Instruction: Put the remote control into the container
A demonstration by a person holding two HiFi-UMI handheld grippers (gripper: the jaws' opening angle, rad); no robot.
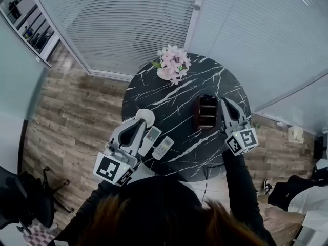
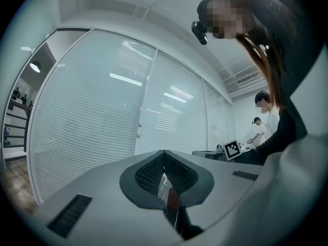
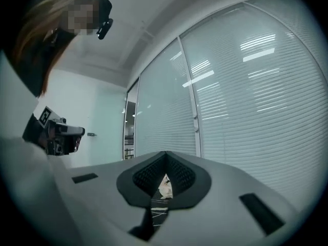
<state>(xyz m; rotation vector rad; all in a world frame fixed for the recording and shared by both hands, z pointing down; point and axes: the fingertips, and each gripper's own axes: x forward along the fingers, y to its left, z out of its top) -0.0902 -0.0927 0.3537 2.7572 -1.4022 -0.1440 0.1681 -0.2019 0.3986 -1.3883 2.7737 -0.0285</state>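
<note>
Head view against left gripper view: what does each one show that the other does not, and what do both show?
Only the head view shows two white remotes beside the left gripper, and pink flowers. Only the left gripper view shows that gripper's jaws from close up, shut and empty, and two people far behind. Both show the marble table, the blinds and the right gripper.
</note>
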